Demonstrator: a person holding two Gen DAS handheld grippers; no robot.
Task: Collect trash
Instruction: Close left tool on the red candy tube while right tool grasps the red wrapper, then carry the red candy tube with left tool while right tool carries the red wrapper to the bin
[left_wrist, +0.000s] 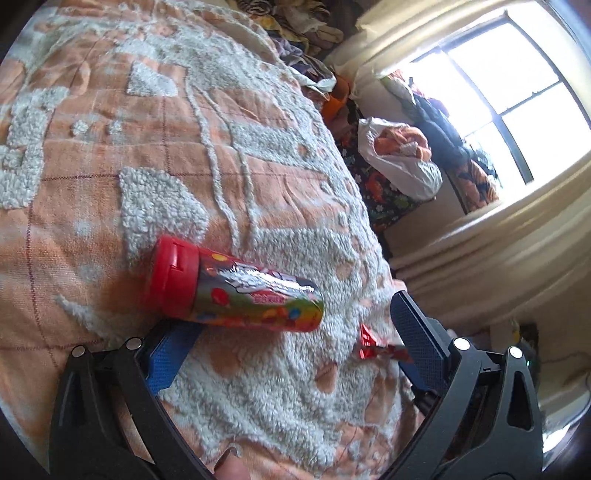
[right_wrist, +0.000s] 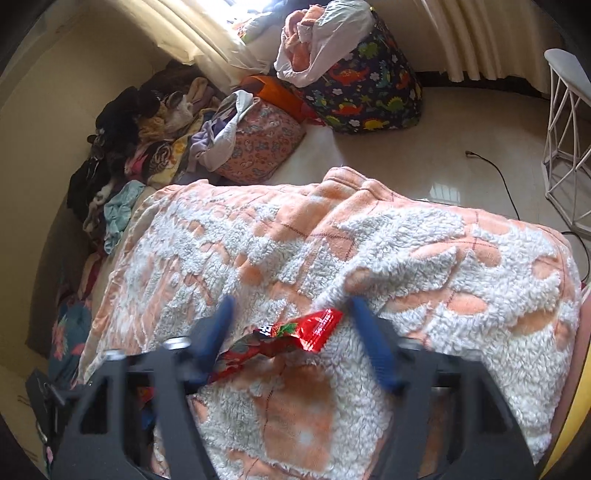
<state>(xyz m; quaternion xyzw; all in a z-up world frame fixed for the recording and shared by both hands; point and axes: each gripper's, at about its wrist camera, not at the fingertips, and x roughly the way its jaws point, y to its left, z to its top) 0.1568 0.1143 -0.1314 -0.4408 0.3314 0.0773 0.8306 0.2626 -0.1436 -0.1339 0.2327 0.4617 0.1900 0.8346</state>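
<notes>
On the blanket (right_wrist: 424, 251): right gripper (right_wrist: 291, 325) apart, straddling red wrapper (right_wrist: 295, 332); left gripper (left_wrist: 288, 343) apart near candy tube (left_wrist: 236, 291). Pinch wrapper mid-length, probably avoiding fleece.

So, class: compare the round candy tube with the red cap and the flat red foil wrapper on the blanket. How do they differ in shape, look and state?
The candy tube is a firm cylinder lying on its side; the red foil wrapper is flat and crumpled.
The tube is multicoloured with a red plastic cap; the wrapper is nearly all red.
The tube lies ahead of the left gripper; the wrapper sits between the right gripper fingers, not yet clamped.
Both rest on the fleecy orange-and-white blanket.
</notes>
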